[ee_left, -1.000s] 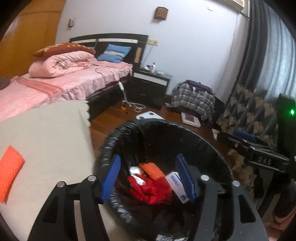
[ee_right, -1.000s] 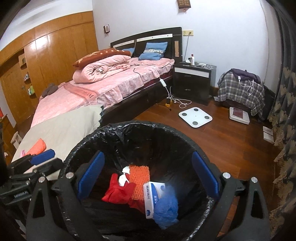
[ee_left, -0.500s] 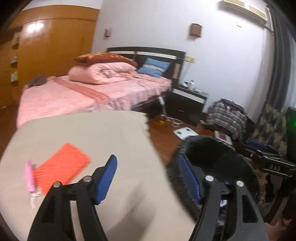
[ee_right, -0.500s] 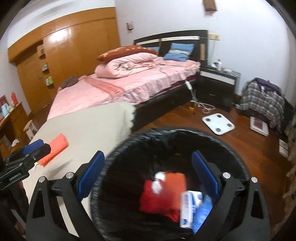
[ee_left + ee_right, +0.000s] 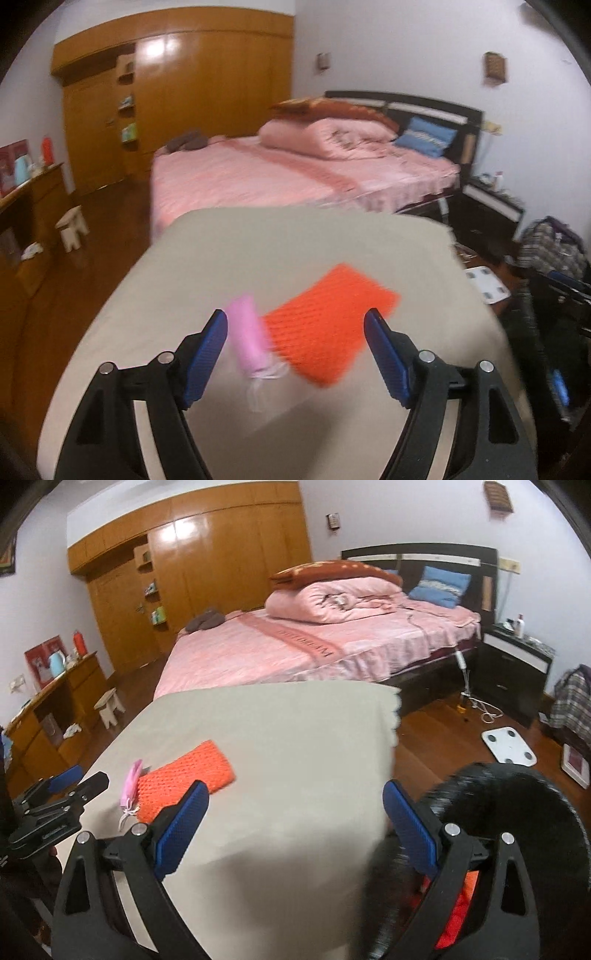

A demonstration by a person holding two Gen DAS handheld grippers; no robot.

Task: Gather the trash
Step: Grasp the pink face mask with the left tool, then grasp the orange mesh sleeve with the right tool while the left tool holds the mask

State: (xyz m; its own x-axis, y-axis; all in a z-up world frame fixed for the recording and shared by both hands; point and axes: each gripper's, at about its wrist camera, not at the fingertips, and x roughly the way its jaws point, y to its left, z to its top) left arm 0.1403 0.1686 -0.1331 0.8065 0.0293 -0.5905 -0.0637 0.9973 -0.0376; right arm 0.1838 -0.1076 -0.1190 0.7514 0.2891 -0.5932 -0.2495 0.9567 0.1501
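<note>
Writing: bed runner on pink bed (image 5: 314, 653) carries lettering, too blurred to read. Beige-covered table (image 5: 295, 746) on wood floor; wardrobe at 11 o'clock. Left gripper (image 5: 295, 326) empty, jaws spread and just widening, over orange mesh pad (image 5: 332, 325) and pink wrapper (image 5: 247, 336). Right gripper (image 5: 295, 805) released, empty. Trash bin (image 5: 517, 812) at 4 o'clock

Location: a home bedroom. Ahead of the tools stands a bed (image 5: 314, 653) with pink bedding; a wooden wardrobe wall (image 5: 207, 565) lies beyond it, a nightstand (image 5: 517, 672) to its right.
</note>
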